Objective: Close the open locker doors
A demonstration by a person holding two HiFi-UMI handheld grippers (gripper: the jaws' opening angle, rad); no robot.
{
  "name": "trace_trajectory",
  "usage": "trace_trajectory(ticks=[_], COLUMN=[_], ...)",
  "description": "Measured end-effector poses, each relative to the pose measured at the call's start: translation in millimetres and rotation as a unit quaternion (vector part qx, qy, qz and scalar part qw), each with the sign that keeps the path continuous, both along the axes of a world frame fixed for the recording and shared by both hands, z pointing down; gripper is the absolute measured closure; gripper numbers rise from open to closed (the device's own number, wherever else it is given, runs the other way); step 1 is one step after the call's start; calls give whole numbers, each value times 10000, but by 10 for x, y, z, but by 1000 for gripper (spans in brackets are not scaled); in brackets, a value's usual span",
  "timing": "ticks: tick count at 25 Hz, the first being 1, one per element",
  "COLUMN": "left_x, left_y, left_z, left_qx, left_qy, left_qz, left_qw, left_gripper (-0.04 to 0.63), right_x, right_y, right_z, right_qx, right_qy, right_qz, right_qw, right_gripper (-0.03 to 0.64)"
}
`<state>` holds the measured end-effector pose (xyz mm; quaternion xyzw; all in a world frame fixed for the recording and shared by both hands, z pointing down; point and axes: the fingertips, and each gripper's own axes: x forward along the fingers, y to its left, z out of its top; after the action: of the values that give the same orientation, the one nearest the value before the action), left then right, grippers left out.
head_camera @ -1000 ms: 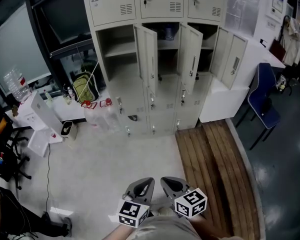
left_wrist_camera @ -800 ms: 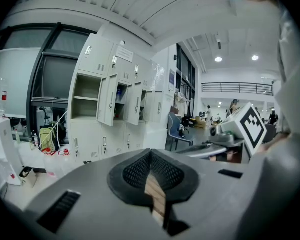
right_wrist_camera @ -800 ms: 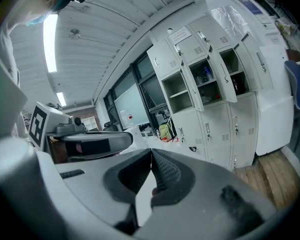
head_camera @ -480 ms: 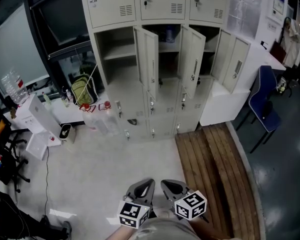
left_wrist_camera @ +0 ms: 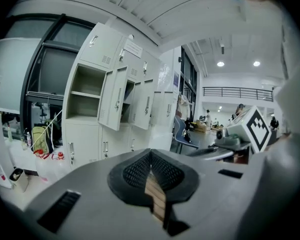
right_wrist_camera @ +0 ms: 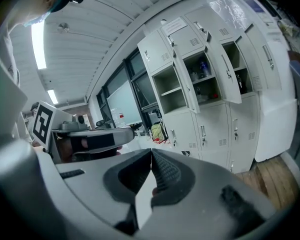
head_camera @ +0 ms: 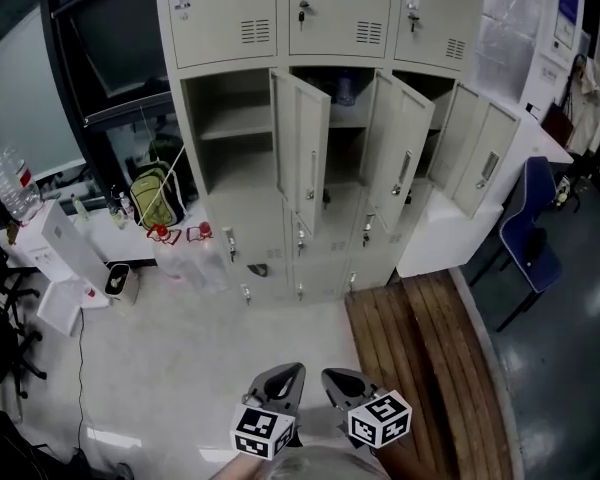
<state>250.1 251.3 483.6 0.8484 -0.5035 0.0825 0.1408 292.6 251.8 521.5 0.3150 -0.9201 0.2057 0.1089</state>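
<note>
Head view: left gripper and right gripper, jaws pressed together, empty, partly cut off at the bottom edge, well apart from three open locker doors; bluish item behind them unclear.

The head view's upper edge cuts off the top row of locker doors. The open doors hide part of the compartments behind them, where a bluish thing is too small for you to name. Your left gripper and right gripper run off the lower edge.
</note>
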Motion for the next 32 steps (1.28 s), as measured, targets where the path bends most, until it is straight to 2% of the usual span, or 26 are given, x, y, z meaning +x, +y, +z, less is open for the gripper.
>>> trace_trajectory(ticks=[19,25,32], left_x=[-559,-786,-1032], left_y=[-1511,-2015,-2480], left_z=[-55,-93,-153], left_qx=[-148,-66,15], left_qy=[110,39,-3], left_qz=[431,648,711], left_qw=[9989,9979,9975], left_gripper=[581,581,581], right_x=[-586,-770,-846], right_y=[-1484,-2047,-2516], right_z=[-59,-110,-228], right_qx=[-183,-42,156], right_qy=[100,33,66], right_qz=[349,568,825], right_qw=[9992,9984,9964], right_gripper=[589,589,589])
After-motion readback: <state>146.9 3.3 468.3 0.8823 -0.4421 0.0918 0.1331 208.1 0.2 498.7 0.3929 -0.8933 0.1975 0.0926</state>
